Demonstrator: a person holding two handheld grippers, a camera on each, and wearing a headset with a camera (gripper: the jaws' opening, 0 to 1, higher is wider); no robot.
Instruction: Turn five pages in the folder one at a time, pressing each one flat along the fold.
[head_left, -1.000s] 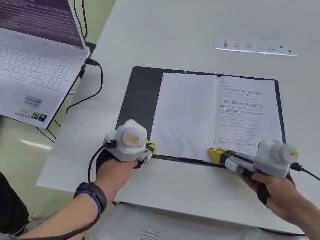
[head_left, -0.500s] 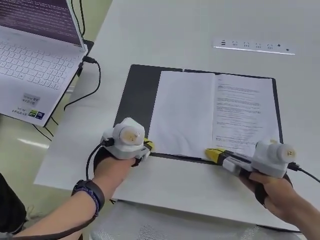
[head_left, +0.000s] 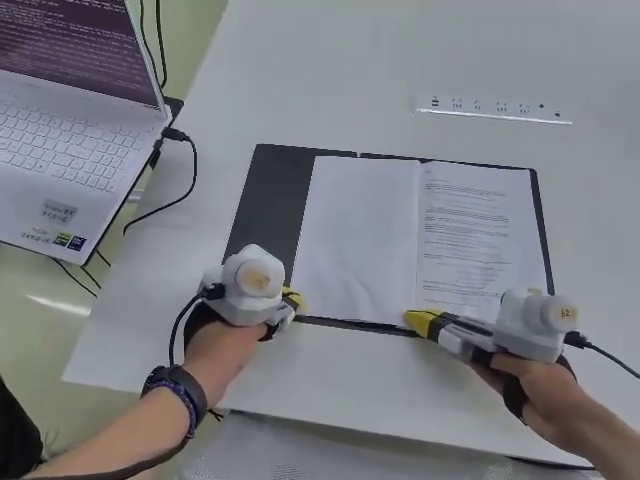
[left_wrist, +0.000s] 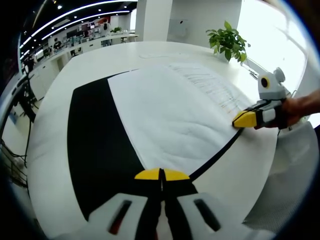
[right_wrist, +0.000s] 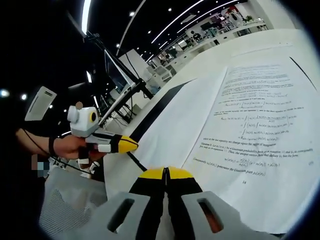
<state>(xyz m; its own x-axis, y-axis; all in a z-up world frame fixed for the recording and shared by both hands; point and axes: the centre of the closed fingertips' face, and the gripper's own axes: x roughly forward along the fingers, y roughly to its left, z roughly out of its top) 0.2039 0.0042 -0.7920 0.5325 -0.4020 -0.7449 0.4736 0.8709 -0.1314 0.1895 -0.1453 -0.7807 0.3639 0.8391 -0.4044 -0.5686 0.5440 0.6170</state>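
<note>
Lying open on the white table (head_left: 330, 70), the black folder (head_left: 268, 205) shows a blank page (head_left: 360, 235) on its left half and a printed page (head_left: 480, 240) on its right half, both flat and meeting at the fold. A strip of bare black cover is exposed to the left of the blank page.

The left gripper (head_left: 291, 297) is at the folder's near edge, by the lower left corner of the blank page. In the left gripper view its yellow-tipped fingers (left_wrist: 150, 174) are pressed together with nothing between them, above the black cover.

The right gripper (head_left: 420, 319) points in from the right at the folder's near edge, with its tip just below the fold. In the right gripper view its fingers (right_wrist: 177, 173) are also pressed together and hold nothing, over the bottom of the printed page. Each gripper view shows the other gripper across the paper, well apart from its own fingers.

An open laptop (head_left: 70, 150) stands at the table's left edge, with a black cable (head_left: 180, 195) running from its side towards the folder. A white socket strip (head_left: 495, 108) is set in the table beyond the folder. A dark wristband (head_left: 180, 385) sits on the person's left wrist.
</note>
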